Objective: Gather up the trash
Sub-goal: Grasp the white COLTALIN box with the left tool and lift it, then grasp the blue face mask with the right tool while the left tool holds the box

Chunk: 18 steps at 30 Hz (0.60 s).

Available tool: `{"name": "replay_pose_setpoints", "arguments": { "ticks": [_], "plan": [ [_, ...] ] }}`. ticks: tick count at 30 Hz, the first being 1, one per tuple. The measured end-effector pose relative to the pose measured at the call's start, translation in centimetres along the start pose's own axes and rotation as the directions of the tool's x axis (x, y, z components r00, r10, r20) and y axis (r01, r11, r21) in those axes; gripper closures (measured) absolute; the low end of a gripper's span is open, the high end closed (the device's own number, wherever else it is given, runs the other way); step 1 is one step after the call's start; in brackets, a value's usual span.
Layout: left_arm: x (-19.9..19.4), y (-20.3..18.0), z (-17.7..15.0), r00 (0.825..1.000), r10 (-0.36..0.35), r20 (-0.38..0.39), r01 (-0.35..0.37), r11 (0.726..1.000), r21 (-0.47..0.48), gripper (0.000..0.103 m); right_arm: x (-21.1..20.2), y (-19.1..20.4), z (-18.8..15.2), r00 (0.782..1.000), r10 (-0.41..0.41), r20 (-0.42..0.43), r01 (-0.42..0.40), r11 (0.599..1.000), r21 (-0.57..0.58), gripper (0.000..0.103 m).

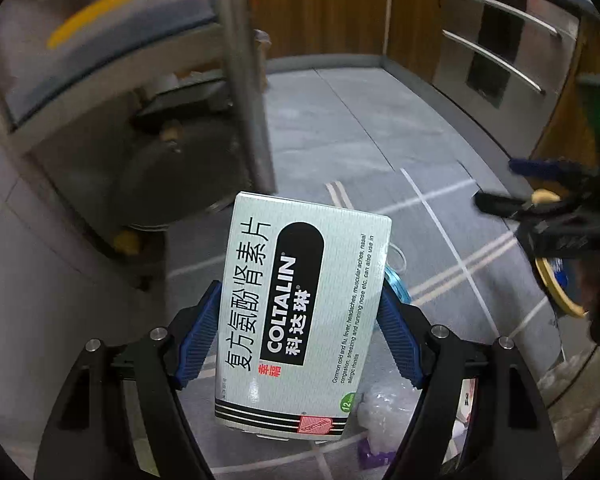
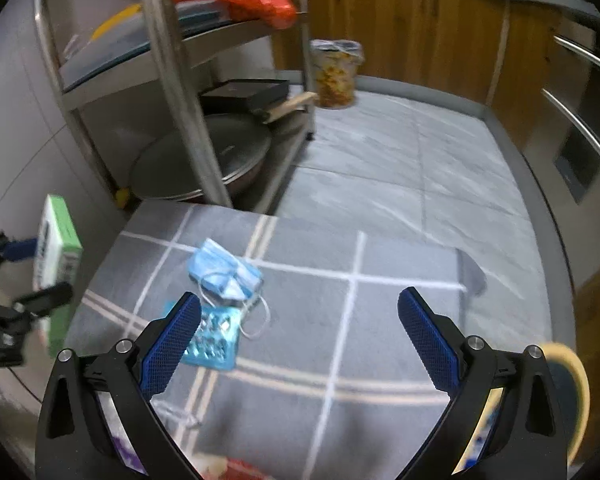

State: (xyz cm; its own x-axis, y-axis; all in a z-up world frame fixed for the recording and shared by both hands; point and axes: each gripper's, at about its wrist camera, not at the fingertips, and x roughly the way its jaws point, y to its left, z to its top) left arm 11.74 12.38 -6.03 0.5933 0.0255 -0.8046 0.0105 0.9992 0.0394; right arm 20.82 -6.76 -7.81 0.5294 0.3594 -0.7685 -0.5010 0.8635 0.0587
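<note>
Kitchen floor, grey checked mat (image 2: 380, 312) | left gripper (image 1: 300, 332) clamps medicine box (image 1: 304, 312) between both blue pads, box upright at frame centre | right gripper (image 2: 300, 336) wide open, empty | blister pack (image 2: 212, 340) touching its left finger | blue face mask (image 2: 224, 272) just beyond | waste bin (image 2: 336, 74) far, upper centre

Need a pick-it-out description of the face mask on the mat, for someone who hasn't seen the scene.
Start at the grey mat with white grid lines on the kitchen floor, in front of the steel rack. Near the mat's left side lies the crumpled light-blue face mask, its white ear loops trailing towards the camera. Unlike the flat, rigid blue blister pack lying against it, it is soft, pleated fabric.
</note>
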Motion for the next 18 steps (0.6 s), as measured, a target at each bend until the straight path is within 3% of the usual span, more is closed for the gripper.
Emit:
{"name": "replay_pose_setpoints", "arguments": {
  "ticks": [5,18],
  "plan": [
    [2.1,2.2,1.4,1.000,-0.004,-0.009,0.003,0.996,-0.093,0.029,3.7,2.8,0.8,0.998,0.056,-0.011,-0.056,0.994,-0.096,0.005],
    [5.2,4.4,3.4,0.999,0.025,-0.031,-0.028,0.993,-0.114,0.029,11.7,6.5,1.4,0.986,0.105,-0.128,-0.125,0.980,-0.157,0.009]
  ]
}}
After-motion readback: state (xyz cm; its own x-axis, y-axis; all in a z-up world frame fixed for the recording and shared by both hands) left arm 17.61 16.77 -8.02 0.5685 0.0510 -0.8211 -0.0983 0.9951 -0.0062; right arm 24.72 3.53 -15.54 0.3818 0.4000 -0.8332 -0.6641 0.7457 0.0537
